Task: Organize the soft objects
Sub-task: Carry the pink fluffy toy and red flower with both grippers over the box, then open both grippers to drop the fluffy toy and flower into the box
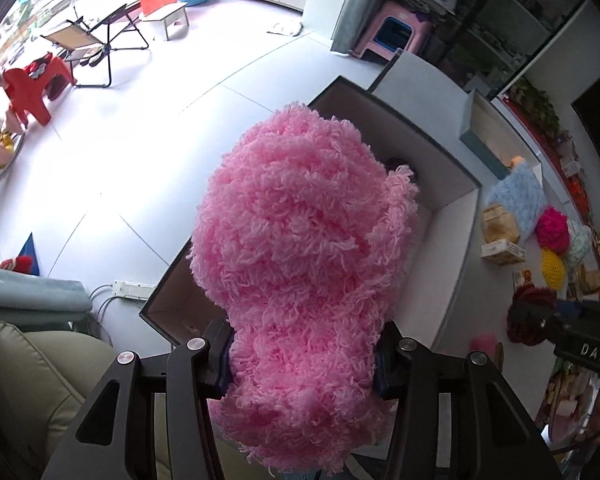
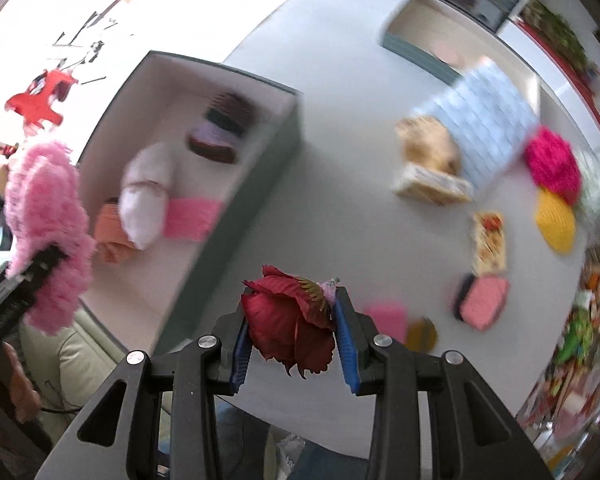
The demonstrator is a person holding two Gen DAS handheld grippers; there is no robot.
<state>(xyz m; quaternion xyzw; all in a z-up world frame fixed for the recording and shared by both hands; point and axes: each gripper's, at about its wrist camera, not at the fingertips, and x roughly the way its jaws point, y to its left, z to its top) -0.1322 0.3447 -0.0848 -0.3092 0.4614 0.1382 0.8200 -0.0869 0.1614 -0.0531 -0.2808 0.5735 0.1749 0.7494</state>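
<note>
My left gripper [image 1: 304, 356] is shut on a fluffy pink yarn piece [image 1: 304, 240], held above the near end of an open grey box [image 1: 452, 224]; the pink piece [image 2: 46, 224] also shows at the left of the right wrist view. My right gripper [image 2: 294, 328] is shut on a dark red fabric flower [image 2: 292, 320] above the white table [image 2: 340, 208], right of the box [image 2: 260, 168]. The box holds a white plush [image 2: 148, 192], a pink knit [image 2: 192, 216], an orange piece [image 2: 110, 232] and dark and lilac pieces [image 2: 220, 132].
Loose soft items lie on the table's right: a light blue knitted square [image 2: 484, 120], a magenta pompom [image 2: 552, 164], a yellow knit [image 2: 554, 224], a tan plush [image 2: 428, 144], a pink pad [image 2: 482, 304]. A shallow tray [image 2: 416, 48] sits far right. A beige cushion [image 1: 32, 392] lies lower left.
</note>
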